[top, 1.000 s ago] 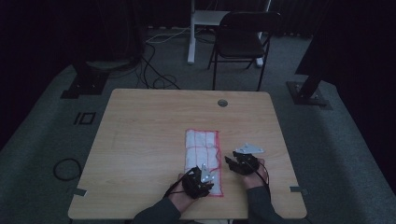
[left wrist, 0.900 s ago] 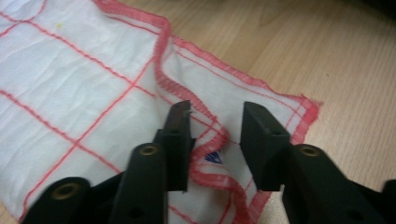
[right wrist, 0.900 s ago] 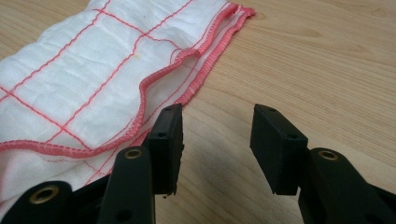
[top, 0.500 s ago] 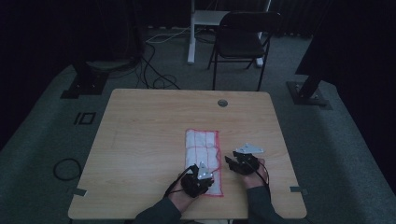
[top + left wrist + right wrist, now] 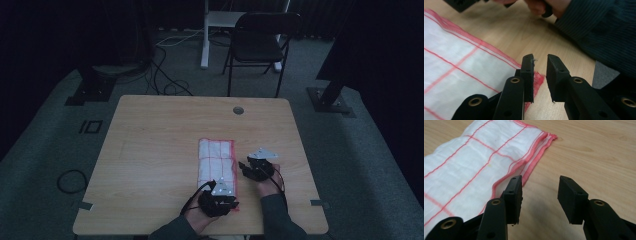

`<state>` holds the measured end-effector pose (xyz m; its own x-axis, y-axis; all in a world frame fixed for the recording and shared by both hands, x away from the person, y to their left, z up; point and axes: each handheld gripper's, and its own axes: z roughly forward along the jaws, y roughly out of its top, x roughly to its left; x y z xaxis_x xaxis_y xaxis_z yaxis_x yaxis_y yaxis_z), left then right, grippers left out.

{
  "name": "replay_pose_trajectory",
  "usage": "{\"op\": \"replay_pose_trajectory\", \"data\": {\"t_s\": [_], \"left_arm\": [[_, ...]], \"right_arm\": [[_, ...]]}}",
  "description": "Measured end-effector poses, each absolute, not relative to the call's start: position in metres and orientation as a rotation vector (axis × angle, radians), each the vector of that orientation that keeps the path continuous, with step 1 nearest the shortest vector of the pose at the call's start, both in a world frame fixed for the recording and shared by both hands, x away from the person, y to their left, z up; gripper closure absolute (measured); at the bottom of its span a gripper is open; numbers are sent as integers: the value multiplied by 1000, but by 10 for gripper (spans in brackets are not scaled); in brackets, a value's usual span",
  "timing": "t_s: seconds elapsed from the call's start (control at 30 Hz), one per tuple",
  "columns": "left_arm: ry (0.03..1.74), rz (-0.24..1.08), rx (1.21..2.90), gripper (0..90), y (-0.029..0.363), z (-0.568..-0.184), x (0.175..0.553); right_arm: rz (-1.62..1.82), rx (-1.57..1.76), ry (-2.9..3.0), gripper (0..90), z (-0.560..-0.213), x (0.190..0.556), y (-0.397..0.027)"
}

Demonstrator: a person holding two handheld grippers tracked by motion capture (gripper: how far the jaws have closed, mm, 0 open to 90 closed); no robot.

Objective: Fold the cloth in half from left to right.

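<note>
Left gripper (image 5: 223, 196) sits at the cloth's (image 5: 216, 159) near corner, six o'clock on the table (image 5: 150, 150). Its jaws, having just been opening, stand narrowly apart with nothing pinched; the red hem (image 5: 537, 77) lies beside the left jaw. Cloth lies folded, right of centre. Right gripper (image 5: 248, 168), at the cloth's three o'clock edge, is released and empty. Judged step: taking hold of the edge. Next move calls for sliding a jaw under the hem.
</note>
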<state>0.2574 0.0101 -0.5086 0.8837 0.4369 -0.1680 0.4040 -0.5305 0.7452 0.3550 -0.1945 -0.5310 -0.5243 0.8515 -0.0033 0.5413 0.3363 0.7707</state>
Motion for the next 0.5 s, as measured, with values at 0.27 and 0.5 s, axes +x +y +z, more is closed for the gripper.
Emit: {"op": "replay_pose_trajectory", "data": {"t_s": [0.27, 0.5], "left_arm": [[696, 148, 2173, 750, 39, -507, 269], [772, 221, 2157, 736, 63, -509, 280]], "right_arm": [[1063, 1269, 2193, 605, -532, 385, -185], [1059, 1239, 2203, 631, -527, 399, -174]]}}
